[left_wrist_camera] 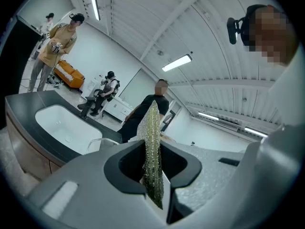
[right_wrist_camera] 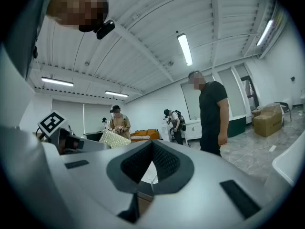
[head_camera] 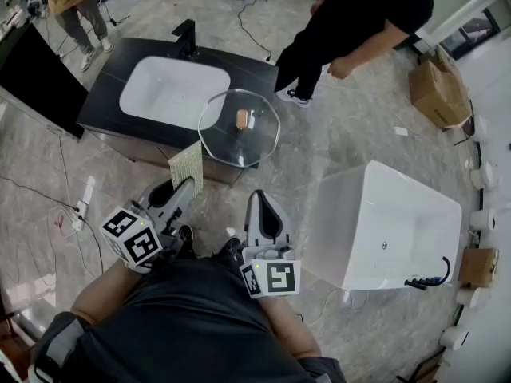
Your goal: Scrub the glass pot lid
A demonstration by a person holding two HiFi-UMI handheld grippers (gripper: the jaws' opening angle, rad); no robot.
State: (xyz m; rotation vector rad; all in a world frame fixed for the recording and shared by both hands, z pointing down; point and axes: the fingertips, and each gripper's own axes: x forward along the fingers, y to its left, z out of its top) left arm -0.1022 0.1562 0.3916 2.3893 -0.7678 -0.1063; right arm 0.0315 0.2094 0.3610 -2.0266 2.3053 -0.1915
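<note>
The glass pot lid (head_camera: pixel 227 144) was clear, its knob (head_camera: pixel 242 119) orange-brown. The scouring pad (head_camera: pixel 187 164) was speckled yellow-green. The counter (head_camera: pixel 108 106) was black, its basin (head_camera: pixel 174 92) white. The left hand-held gripper (head_camera: pixel 188 185) and right hand-held gripper (head_camera: pixel 257 198) were pale grey, with black-and-white square markers.

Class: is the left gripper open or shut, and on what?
Shut. The left gripper clamps a scouring pad. Its jaws press both faces of the pad, which stands edge-on between them.

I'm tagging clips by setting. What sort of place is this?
Probably a showroom or recording studio staged as a bathroom, not a home: a white basin and a freestanding bathtub stand on open floor, with a cardboard box nearby.
</note>
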